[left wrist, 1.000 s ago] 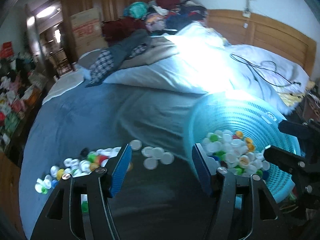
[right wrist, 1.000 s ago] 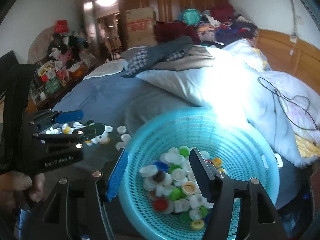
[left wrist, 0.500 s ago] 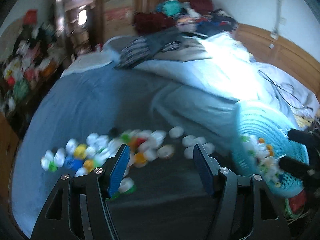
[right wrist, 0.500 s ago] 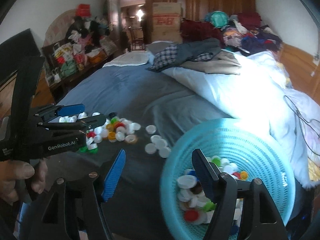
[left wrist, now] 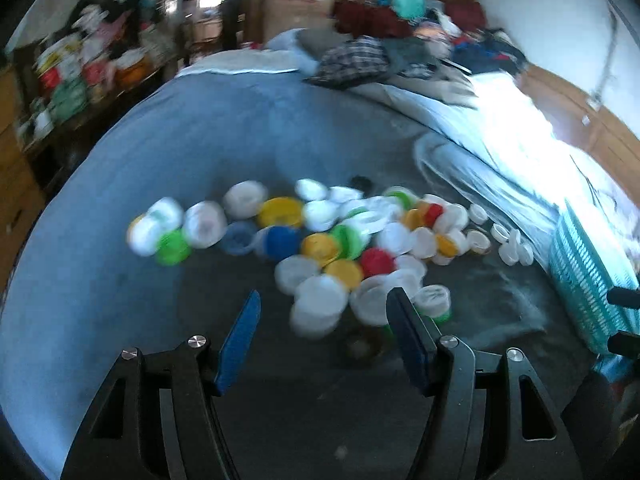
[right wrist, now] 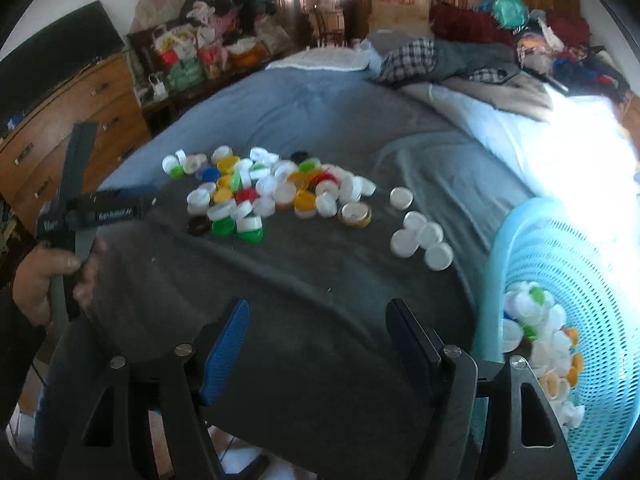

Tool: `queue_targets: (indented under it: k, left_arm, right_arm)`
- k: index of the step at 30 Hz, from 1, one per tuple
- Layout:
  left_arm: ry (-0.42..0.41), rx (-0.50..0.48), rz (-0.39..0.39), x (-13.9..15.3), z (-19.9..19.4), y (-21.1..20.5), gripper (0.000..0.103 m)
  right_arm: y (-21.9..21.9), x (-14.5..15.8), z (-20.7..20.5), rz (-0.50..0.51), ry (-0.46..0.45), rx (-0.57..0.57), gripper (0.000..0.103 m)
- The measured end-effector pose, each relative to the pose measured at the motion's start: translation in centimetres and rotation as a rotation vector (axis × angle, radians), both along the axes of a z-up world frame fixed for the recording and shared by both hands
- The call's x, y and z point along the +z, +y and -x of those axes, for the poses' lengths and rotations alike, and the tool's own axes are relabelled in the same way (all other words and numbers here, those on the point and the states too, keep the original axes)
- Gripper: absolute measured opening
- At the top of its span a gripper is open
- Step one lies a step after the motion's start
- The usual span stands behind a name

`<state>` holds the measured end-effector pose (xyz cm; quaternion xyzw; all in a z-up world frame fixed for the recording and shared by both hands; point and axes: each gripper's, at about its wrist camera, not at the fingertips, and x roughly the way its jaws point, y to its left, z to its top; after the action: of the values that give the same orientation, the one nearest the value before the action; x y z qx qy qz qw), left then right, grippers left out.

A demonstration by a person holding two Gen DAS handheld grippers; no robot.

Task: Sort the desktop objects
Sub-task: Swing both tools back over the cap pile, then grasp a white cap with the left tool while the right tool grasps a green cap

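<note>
Across the grey bed (left wrist: 160, 152), bottle caps (left wrist: 320, 240) lie just ahead of our left hand-held gripper (left wrist: 324, 336), fingers spread, nearer than our right hand-held gripper (right wrist: 316, 340), likewise spread.

Cap pile: heap of mixed plastic bottle caps (right wrist: 272, 192) on grey-blue blanketed bed (right wrist: 320, 272).
Loose caps: four white plastic caps (right wrist: 420, 236), between heap and basket.
Basket: turquoise perforated plastic basket (right wrist: 592, 360), right of heap, holding caps.

2 tools (right wrist: 316, 336), 1 basket (right wrist: 600, 264), approx 50 loose caps (right wrist: 256, 196).
</note>
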<state>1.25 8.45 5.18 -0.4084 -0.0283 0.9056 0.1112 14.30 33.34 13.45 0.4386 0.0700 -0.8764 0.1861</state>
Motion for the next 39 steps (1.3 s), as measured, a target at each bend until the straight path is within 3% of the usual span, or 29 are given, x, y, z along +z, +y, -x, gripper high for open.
queue_targets:
  k: [3, 6, 8, 10, 11, 16, 24, 30, 33, 36, 39]
  left_arm:
    - [-0.045, -0.007, 0.024, -1.3, 1.6, 1.0, 0.057]
    - [-0.086, 0.012, 0.007, -2.5, 2.2, 0.7, 0.027]
    - [-0.081, 0.024, -0.007, -2.6, 2.0, 0.2, 0.027]
    - [-0.064, 0.04, -0.012, -2.2, 1.4, -0.3, 0.026]
    - [-0.052, 0.049, -0.019, -1.8, 1.0, -0.6, 0.026]
    - [-0.001, 0.099, -0.073, 0.3, -0.8, -2.6, 0.026]
    - [-0.023, 0.107, -0.106, 0.2, -1.1, -3.6, 0.026]
    - [-0.039, 0.086, -0.118, -0.2, -0.9, -2.7, 0.027]
    - [-0.046, 0.074, -0.116, -0.2, -0.9, -2.2, 0.027]
    - [-0.064, 0.069, -0.102, -0.1, -1.0, -1.7, 0.026]
    - [-0.046, 0.06, -0.126, 1.6, -1.8, -1.7, 0.027]
  right_arm:
    - [-0.2, -0.1, 0.3, 0.0, -0.007, 0.001, 0.076]
    - [-0.2, -0.1, 0.7, -0.003, -0.013, 0.005, 0.076]
    - [-0.3, -0.3, 0.8, -0.002, -0.018, 0.008, 0.073]
    - [-0.7, -0.4, 1.1, 0.0, -0.022, 0.015, 0.059]
    - [-0.9, -0.5, 1.3, 0.004, -0.023, 0.022, 0.058]
    - [-3.2, -1.6, 3.5, 0.06, -0.025, 0.082, 0.058]
    - [-9.2, -6.8, 8.7, 0.064, -0.047, 0.214, 0.058]
    - [-10.8, -9.8, 10.6, 0.02, -0.066, 0.233, 0.048]
    - [-10.8, -9.6, 10.6, 0.017, -0.058, 0.249, 0.032]
    - [-10.6, -8.8, 10.2, 0.009, -0.082, 0.258, 0.031]
    - [-8.8, -5.1, 8.5, 0.105, -0.054, 0.256, 0.031]
